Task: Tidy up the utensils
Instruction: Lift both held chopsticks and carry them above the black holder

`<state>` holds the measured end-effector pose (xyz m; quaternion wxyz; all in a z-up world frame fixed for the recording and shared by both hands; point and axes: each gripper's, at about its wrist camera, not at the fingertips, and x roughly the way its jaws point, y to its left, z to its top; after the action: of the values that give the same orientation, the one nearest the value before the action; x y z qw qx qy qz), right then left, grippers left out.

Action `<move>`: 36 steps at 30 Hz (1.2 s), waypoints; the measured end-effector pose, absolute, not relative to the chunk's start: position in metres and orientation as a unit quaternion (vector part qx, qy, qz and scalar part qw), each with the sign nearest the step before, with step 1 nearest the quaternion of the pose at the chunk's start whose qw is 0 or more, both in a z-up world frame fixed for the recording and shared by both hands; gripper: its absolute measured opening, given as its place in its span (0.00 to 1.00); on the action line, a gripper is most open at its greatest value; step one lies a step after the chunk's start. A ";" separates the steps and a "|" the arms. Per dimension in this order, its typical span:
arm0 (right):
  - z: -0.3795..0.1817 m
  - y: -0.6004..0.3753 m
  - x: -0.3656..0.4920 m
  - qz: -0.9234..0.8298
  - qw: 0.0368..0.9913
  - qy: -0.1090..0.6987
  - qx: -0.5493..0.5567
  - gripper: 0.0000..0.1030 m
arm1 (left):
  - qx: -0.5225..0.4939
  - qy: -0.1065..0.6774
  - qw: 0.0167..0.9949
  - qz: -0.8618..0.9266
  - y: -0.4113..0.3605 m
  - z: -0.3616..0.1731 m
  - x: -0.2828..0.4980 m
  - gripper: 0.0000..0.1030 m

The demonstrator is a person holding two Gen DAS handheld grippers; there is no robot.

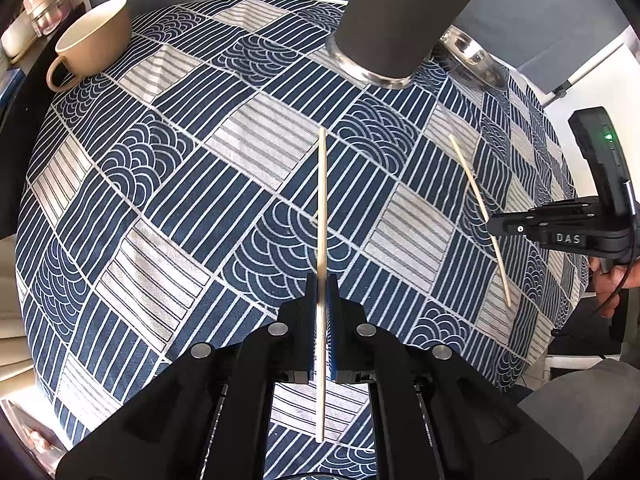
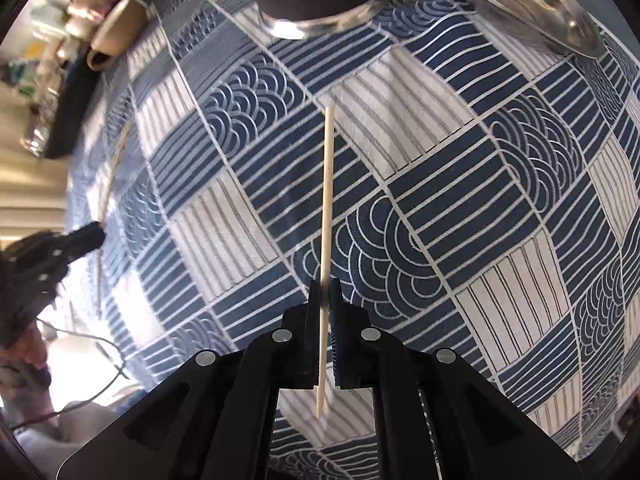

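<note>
Left gripper [image 1: 321, 292]: fingers closed on a wooden chopstick [image 1: 321, 216], clamped between the blue pads. This stick runs straight forward from the jaws, its far end pointing toward the black utensil holder [image 1: 404, 20]; its near end projects back between the fingers. It is held above the blue-and-white patterned tablecloth [image 1: 168, 184].

Left to right in the left wrist view: a beige mug [image 1: 94, 42] stands at the far left edge of the cloth, handle toward the camera. The utensil holder, with a metal base ring, stands at the far centre and has pale stick tips showing at its rim. A steel bowl [image 1: 472, 60] sits just beside the holder on its right.

Right gripper [image 2: 326, 294]: fingers closed on a second chopstick [image 2: 326, 208], gripped near its lower end, with the long part extending forward toward the holder. In the left wrist view this gripper appears at the right edge, its stick angled across the cloth.
</note>
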<state>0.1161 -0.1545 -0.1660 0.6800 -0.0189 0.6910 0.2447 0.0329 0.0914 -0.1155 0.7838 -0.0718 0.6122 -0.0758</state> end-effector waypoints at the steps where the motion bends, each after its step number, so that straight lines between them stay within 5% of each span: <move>1: -0.161 -0.158 0.116 0.251 0.682 0.687 -0.014 0.04 | -0.070 0.612 0.784 -0.077 0.090 -0.114 0.033 0.05; 36: 0.010 -0.172 0.179 0.310 0.798 0.517 -0.002 0.04 | 0.070 0.477 0.875 -0.057 0.031 0.034 0.120 0.05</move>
<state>0.1792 -0.1724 0.0101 0.7980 -0.0025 0.5167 0.3103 0.1196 0.0308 0.0337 0.8745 0.0698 0.4765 -0.0572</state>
